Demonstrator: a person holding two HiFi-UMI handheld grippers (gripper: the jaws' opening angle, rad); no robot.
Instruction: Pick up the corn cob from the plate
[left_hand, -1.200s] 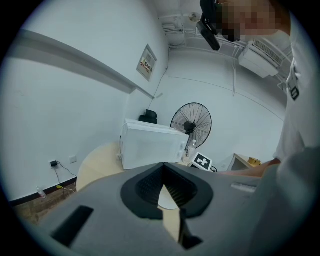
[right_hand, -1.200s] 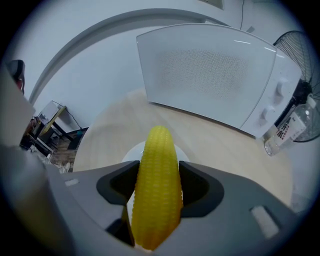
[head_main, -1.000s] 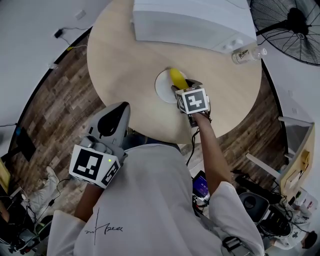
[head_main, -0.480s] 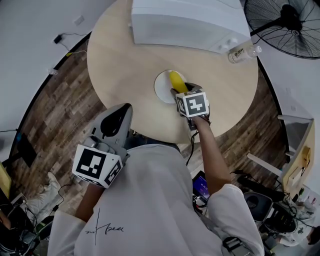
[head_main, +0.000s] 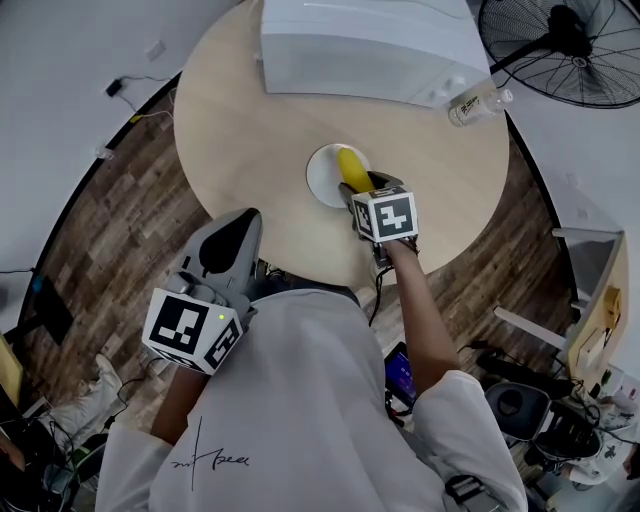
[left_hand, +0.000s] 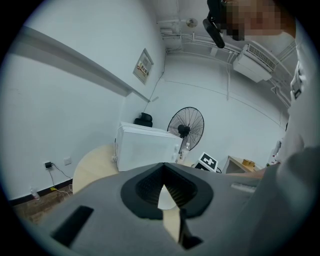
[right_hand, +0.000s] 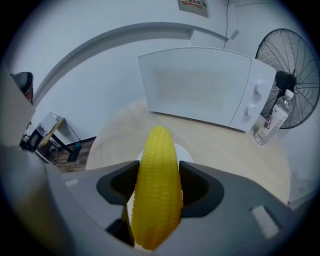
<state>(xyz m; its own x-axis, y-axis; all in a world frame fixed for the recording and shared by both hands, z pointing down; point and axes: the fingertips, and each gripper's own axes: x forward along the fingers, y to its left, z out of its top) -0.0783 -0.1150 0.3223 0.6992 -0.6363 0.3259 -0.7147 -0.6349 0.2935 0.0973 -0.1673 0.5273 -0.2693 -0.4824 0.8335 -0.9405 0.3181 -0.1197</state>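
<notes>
- Against the views of a second ago, little is changed: the right gripper (head_main: 362, 186) is drawn slightly back toward the person, and the corn (right_hand: 156, 190) is carried with it.
- The corn is pinched across its width between the right fingers (right_hand: 200, 186), with one dark pad on each side. Its pointed end stands out well past the fingertips.
- In the head view the corn is seen over the near right part of the plate (head_main: 320, 175). Whether it is already raised off the plate or still touches it cannot be told from these views.
- From this it is judged that the grasp is made and the lift is only starting or about to start. What is left is to bring the corn up and clear of the plate.
- The right arm is stretched forward over the edge of the surface (head_main: 240, 130), and the gripper is pointed away from the body, toward the microwave (head_main: 360, 45) at the far side. Its marker cube is turned up to the head camera.
- The left gripper (head_main: 238, 225) is held back, close to the body at the near edge of the surface, well apart from the plate. It is tilted upward, so mostly wall is seen in its own view.
- The left fingers (left_hand: 142, 192) are pressed together at the tips, with only a thin wedge of light behind them, and nothing is held between them.
- A bottle (head_main: 475, 103) lies beside the microwave and is not involved.
</notes>
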